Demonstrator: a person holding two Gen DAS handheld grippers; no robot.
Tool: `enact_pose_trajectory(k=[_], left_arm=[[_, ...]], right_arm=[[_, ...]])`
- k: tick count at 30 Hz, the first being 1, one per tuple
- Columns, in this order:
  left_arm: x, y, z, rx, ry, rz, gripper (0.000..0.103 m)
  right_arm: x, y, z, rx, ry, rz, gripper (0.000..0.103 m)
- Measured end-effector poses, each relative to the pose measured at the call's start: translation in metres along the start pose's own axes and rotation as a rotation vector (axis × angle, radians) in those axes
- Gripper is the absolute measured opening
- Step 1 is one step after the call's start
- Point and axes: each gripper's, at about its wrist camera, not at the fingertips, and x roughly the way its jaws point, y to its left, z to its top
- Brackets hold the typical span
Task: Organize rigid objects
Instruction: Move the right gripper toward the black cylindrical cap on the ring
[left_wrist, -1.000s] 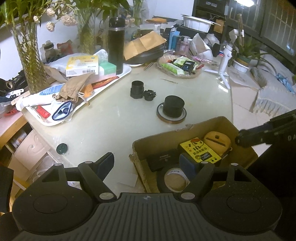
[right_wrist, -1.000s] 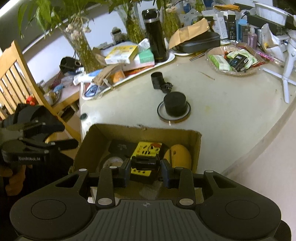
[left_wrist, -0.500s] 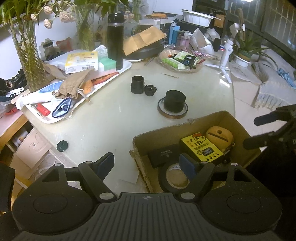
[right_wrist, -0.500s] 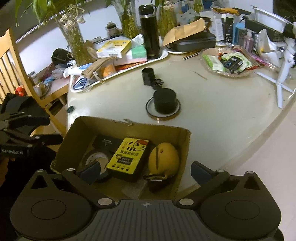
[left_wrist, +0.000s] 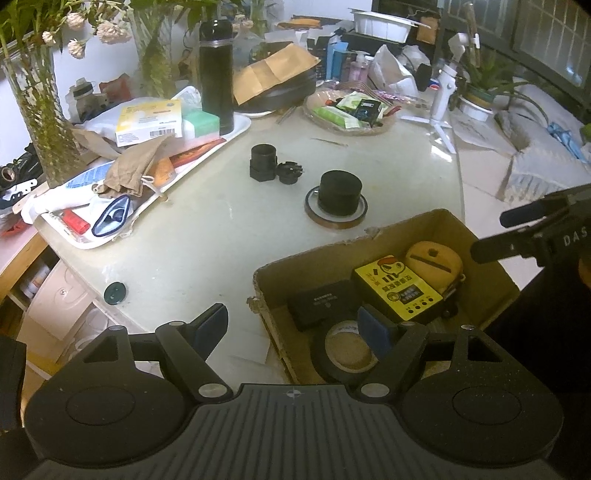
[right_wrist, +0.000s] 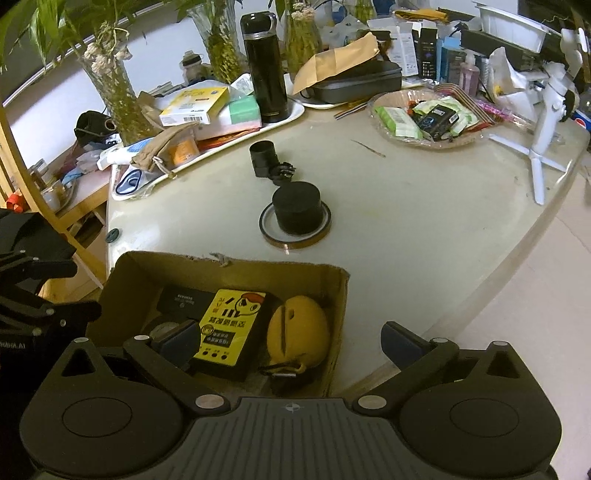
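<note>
A cardboard box (left_wrist: 314, 256) (right_wrist: 236, 267) sits at the table's near edge. It holds a yellow-labelled device (left_wrist: 400, 291) (right_wrist: 231, 326), a yellow round case (left_wrist: 434, 258) (right_wrist: 297, 334), a black flat box (left_wrist: 323, 302), a tape roll (left_wrist: 343, 349) and a small black clip (right_wrist: 282, 373). On the table stand a black cylinder (left_wrist: 340, 192) (right_wrist: 295, 208) inside an amber tape ring (left_wrist: 334, 219), and a black tube fitting (left_wrist: 264, 162) (right_wrist: 264, 158). My left gripper (left_wrist: 293, 325) is open over the box's left edge. My right gripper (right_wrist: 291, 339) is open above the box.
A white tray (left_wrist: 240, 125) with boxes, a pouch and a black flask (left_wrist: 216, 74) lies at the left. A snack basket (right_wrist: 428, 118), a white tripod (right_wrist: 543, 129), vases and clutter line the back. A dark green cap (left_wrist: 115, 292) lies near the table's edge.
My right gripper opened and let go of the small black object into the box, then drew back and up. The left gripper stayed open and barely moved.
</note>
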Motion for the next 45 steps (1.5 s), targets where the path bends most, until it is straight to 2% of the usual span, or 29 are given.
enact_pose_trajectory(k=[14,25,35,45], left_arm=[[0.011,-0.003,0.007,0.002,0.032,-0.033,0.077],[0.022,-0.007,0.028,0.004,0.0,-0.043,0.077],[0.029,0.002,0.041,-0.021,-0.039,-0.022,0.077],[0.041,0.015,0.045,-0.068,-0.04,0.002,0.077]], right_arm=[[0.007,0.006,0.038,-0.034,-0.035,-0.016,0.103],[0.01,0.005,0.073,-0.058,-0.067,-0.024,0.103],[0.026,0.0,0.081,-0.14,-0.07,-0.023,0.103],[0.05,-0.008,0.081,-0.184,-0.058,0.013,0.103]])
